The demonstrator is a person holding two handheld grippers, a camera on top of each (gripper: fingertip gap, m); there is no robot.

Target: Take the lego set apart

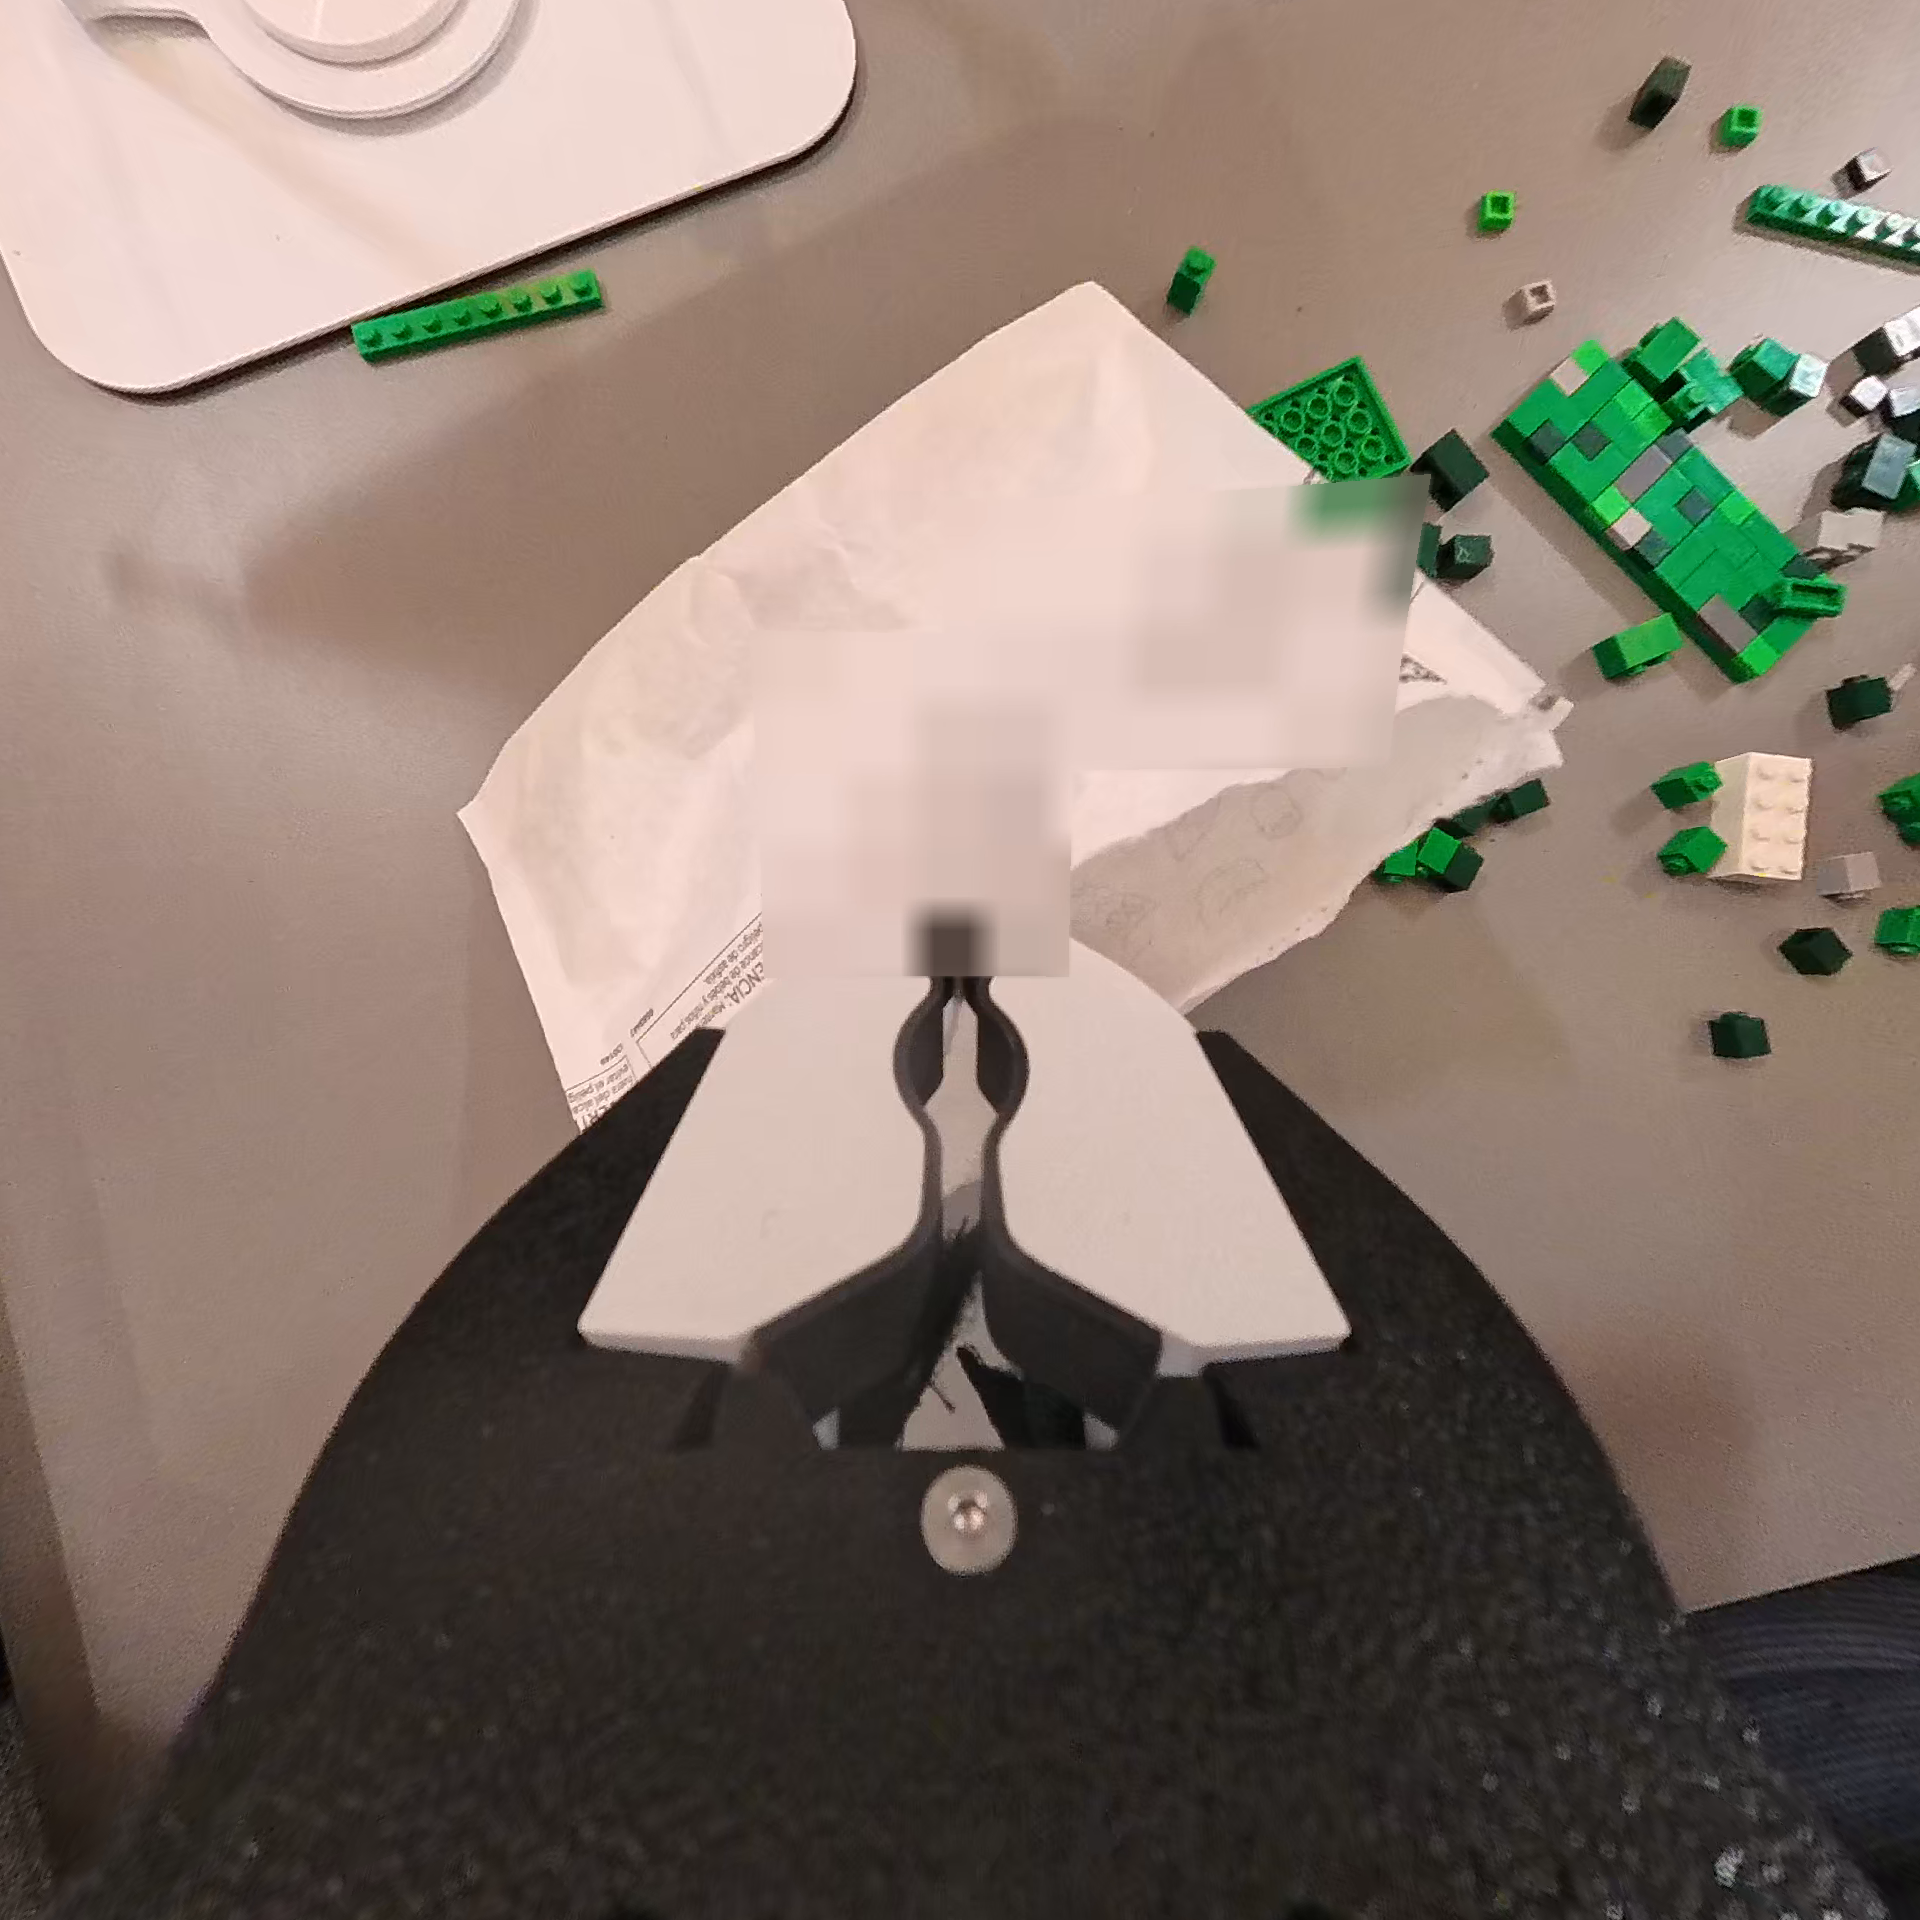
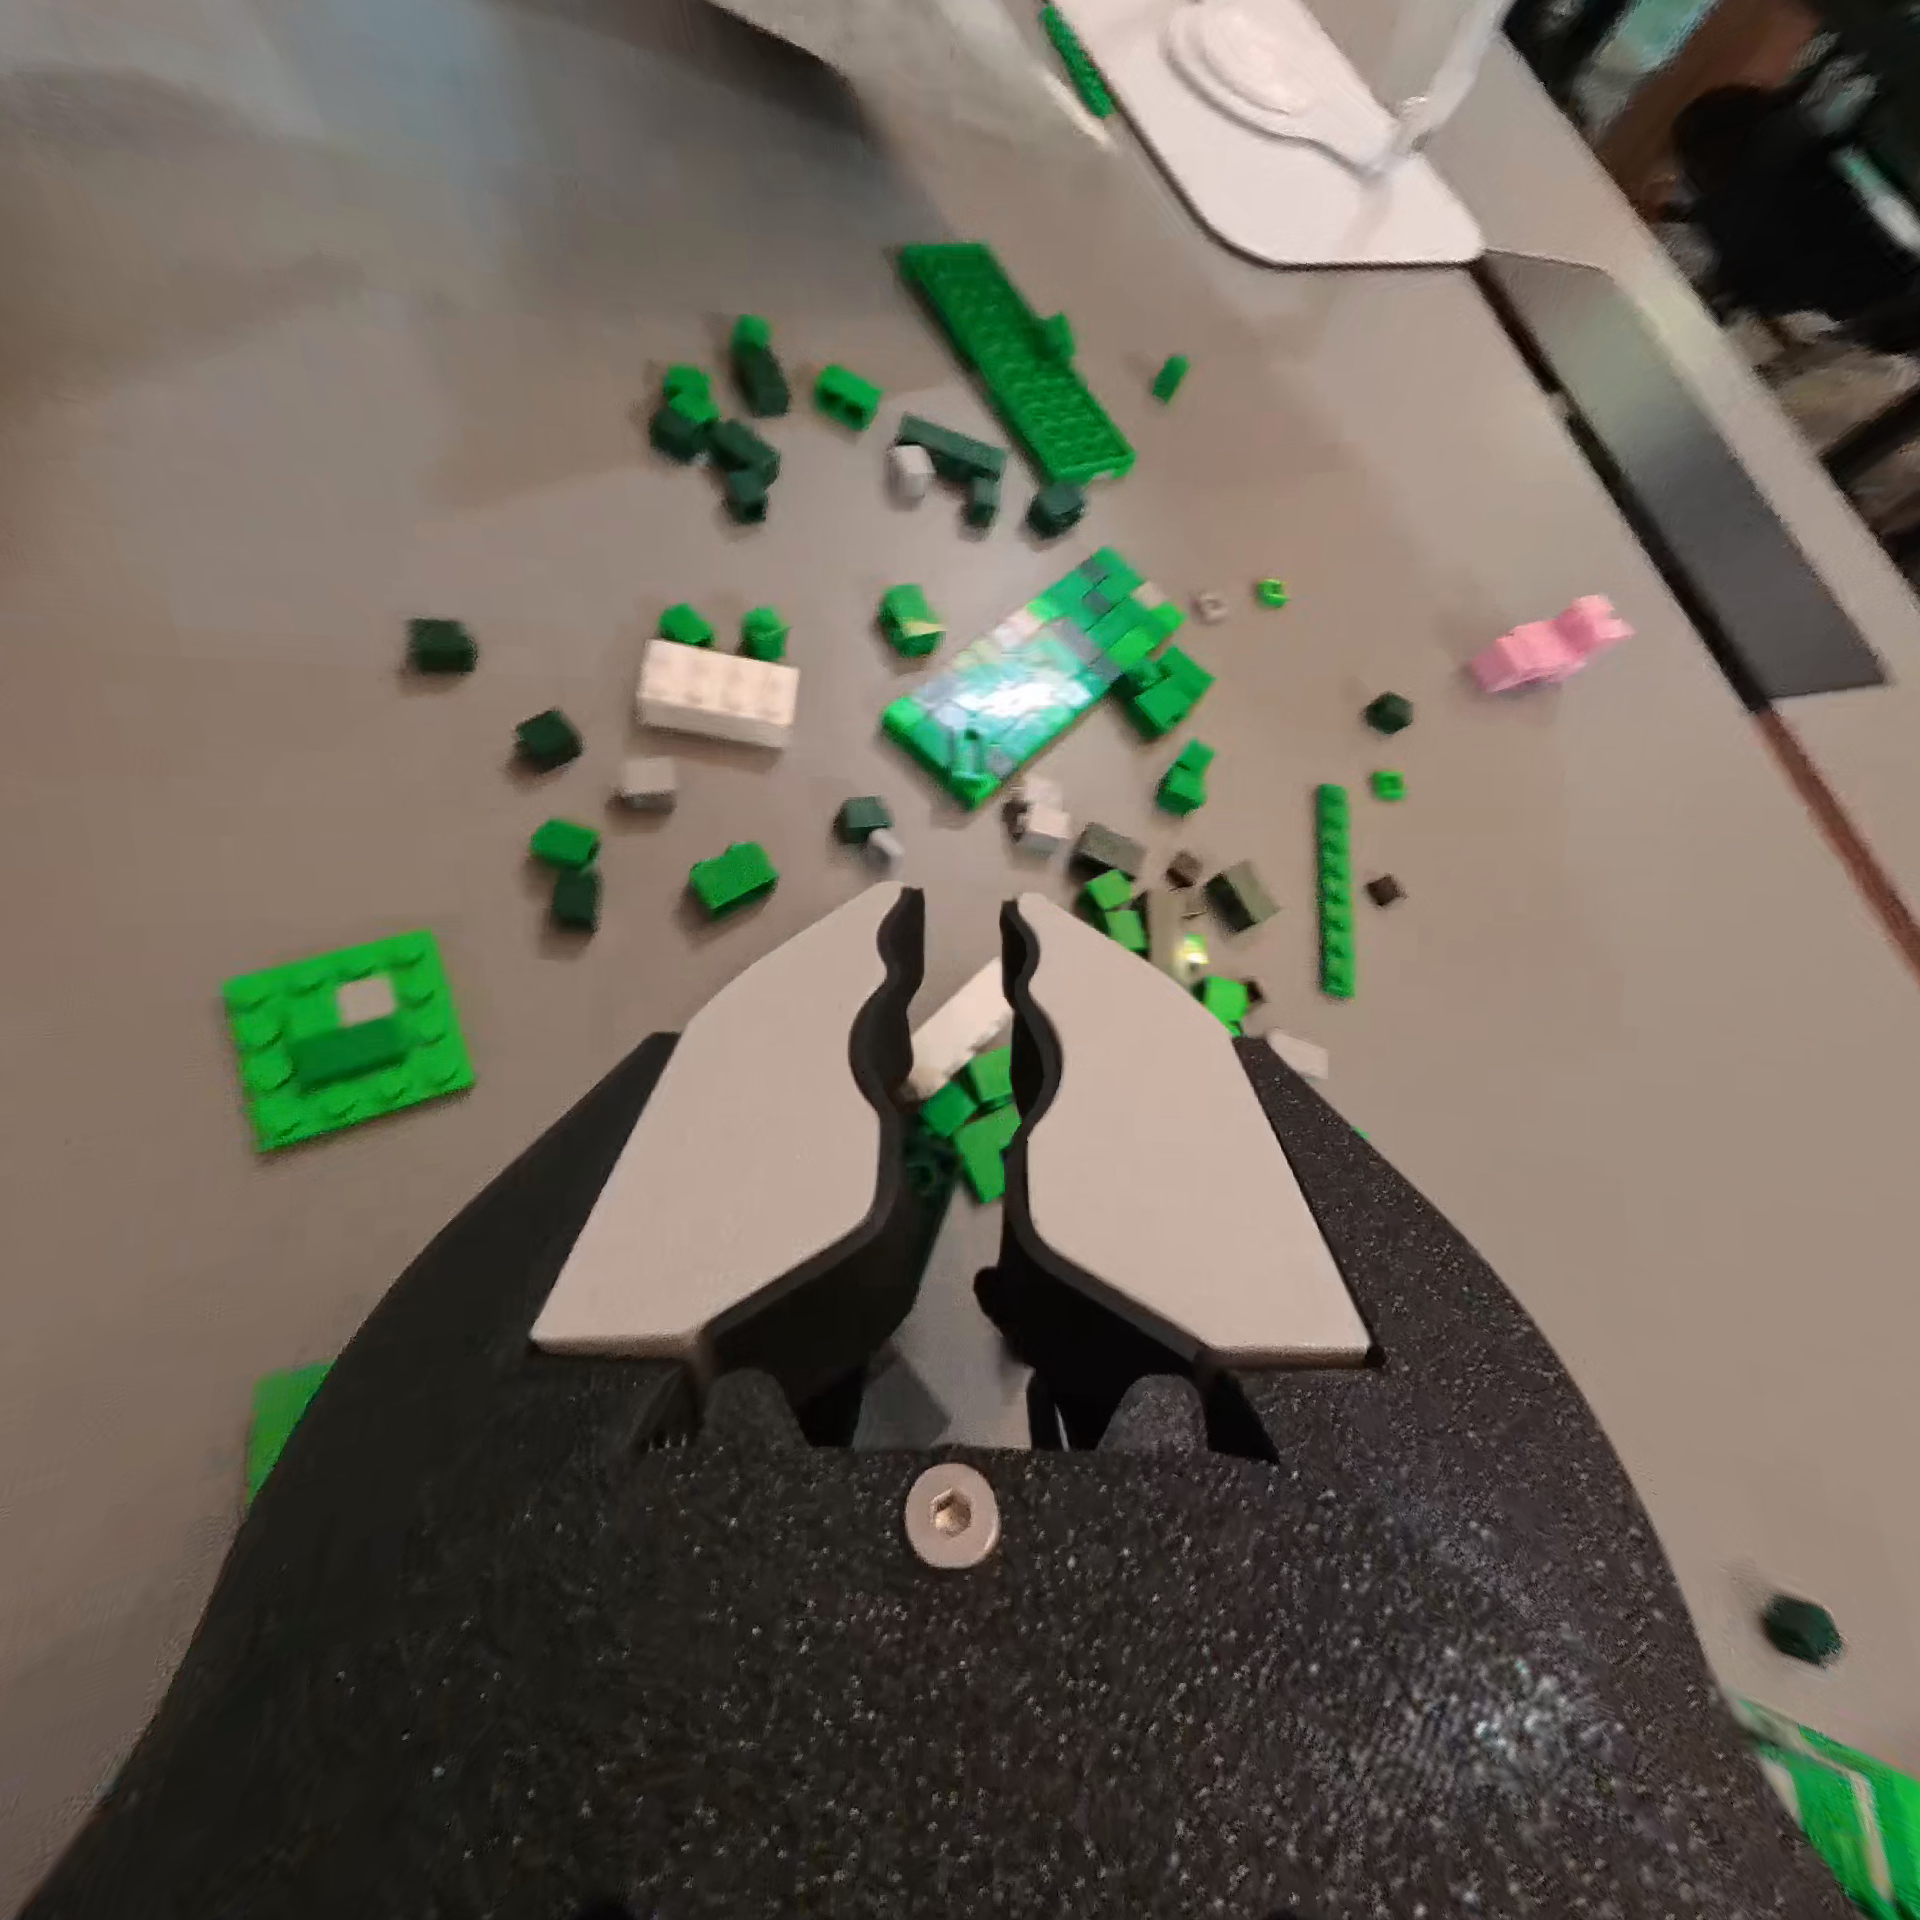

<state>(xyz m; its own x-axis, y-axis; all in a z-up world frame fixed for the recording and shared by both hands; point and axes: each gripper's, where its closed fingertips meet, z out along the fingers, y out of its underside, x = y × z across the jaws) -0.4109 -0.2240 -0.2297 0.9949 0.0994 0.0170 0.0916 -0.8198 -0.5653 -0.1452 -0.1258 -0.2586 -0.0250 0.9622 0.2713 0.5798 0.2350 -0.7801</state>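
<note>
The lego set lies mostly in pieces on the grey table. A green and grey tiled panel [image 1: 1652,520] is still joined; it also shows in the right wrist view [image 2: 1029,686]. Loose green, dark green and grey bricks lie around it, with a white brick [image 1: 1761,816] [image 2: 717,691]. My left gripper [image 1: 961,982] is shut over a white paper bag [image 1: 831,582], its tips hidden by a blurred patch. My right gripper [image 2: 961,914] is slightly open above a small heap of green and white bricks [image 2: 982,1112] seen through the gap.
A white flat stand base [image 1: 312,187] [image 2: 1299,156] sits at the far side with a green strip [image 1: 478,312] beside it. A square green plate [image 2: 343,1039], a long green plate [image 2: 1013,364] and a pink piece [image 2: 1548,644] lie around. The table edge [image 1: 1766,1569] is near. The tips of one gripper are about 30 cm away from the tips of the other. The white brick [image 2: 717,691] is about 8 cm from my right fingertips and 20 cm from my left. It turns up in the left wrist view [image 1: 1785,818] as well.
</note>
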